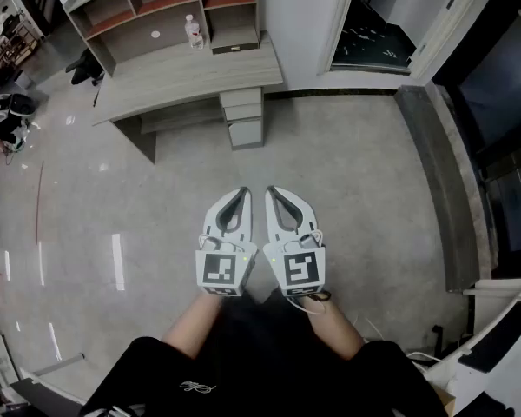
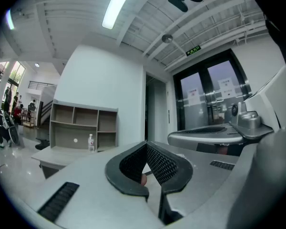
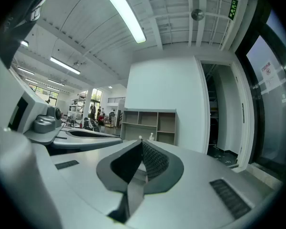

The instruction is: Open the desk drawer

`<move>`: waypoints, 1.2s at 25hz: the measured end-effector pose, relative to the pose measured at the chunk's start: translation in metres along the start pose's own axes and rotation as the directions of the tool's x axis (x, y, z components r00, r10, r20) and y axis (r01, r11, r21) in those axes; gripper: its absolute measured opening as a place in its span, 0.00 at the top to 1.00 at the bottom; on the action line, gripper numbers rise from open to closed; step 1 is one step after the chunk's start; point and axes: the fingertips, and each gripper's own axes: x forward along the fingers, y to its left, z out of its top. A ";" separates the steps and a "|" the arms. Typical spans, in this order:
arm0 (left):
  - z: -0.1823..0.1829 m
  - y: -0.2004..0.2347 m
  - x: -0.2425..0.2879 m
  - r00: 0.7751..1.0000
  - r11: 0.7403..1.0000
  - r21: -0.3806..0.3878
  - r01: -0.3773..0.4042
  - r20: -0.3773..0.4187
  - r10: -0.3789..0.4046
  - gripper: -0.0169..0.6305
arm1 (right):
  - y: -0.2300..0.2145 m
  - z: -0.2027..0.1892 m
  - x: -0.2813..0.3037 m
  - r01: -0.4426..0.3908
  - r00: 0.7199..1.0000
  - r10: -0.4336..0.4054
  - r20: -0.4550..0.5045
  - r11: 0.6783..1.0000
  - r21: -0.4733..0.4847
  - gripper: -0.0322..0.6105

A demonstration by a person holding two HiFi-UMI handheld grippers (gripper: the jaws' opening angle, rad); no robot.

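Drawers [image 1: 243, 116] at right end of desk [image 1: 182, 78] sit shut; shelf unit [image 1: 148, 11] on its back edge holds a bottle [image 1: 193, 31]. Left gripper [image 1: 240, 193], right gripper [image 1: 274, 193]: jaws together, empty.

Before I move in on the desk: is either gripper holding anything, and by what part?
Nothing is held. The left gripper and the right gripper are both shut and empty, well short of the desk.

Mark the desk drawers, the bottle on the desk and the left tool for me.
desk drawers [image 1: 243, 114]: head view, front of the middle drawer.
bottle [image 1: 193, 31]: head view, middle of its body.
left tool [image 1: 240, 196]: head view, at its closed tips.
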 end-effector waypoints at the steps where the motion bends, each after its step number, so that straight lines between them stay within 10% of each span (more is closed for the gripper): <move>1: 0.000 -0.001 0.000 1.000 1.000 -0.001 -0.001 -0.001 0.001 0.96 | -0.001 -0.001 -0.001 0.001 1.000 -0.001 0.000 1.000 0.004 0.94; 30: -0.014 -0.060 0.034 0.998 0.998 0.046 -0.051 -0.041 0.053 0.96 | -0.063 -0.036 -0.031 -0.041 0.999 0.040 -0.032 0.998 -0.038 0.94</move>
